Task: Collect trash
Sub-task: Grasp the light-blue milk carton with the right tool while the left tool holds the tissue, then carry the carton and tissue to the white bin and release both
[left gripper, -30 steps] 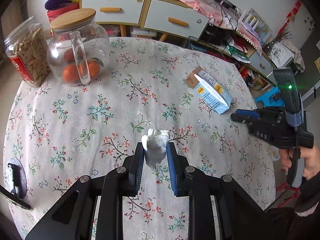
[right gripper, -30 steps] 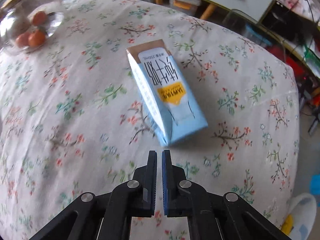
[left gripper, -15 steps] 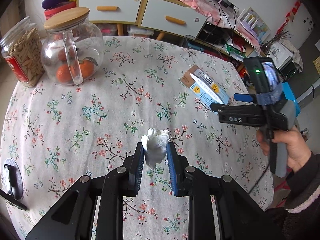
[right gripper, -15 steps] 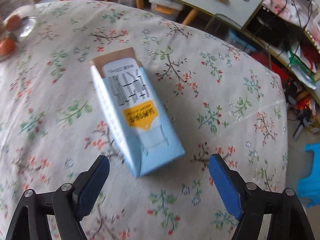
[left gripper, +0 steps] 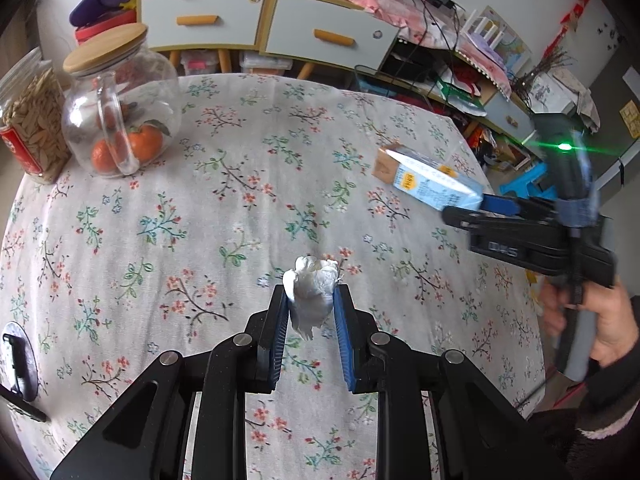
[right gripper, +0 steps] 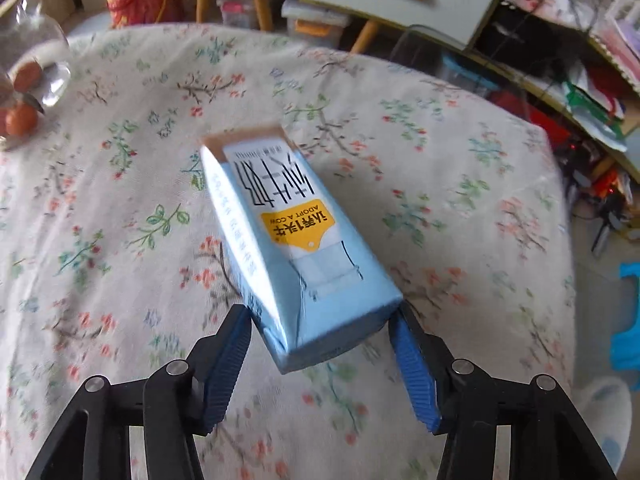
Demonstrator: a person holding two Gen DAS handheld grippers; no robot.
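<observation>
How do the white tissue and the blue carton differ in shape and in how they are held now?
The crumpled tissue is white and shapeless; the milk carton is a printed blue box. The left gripper is shut on the tissue, held above the table; the carton lies flat there, between the open right gripper fingers. Both are trash.

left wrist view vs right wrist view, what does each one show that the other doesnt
Only the left wrist view shows the left hand-held gripper shut on a crumpled white tissue, the seed jar and the wooden lid of the glass jar.

Only the right wrist view shows the right hand-held gripper's pads open on either side of the milk carton's near end, and the carton's yellow label.

Both show the blue milk carton lying on the floral tablecloth, the oranges in the glass jar, and the drawer cabinet.
</observation>
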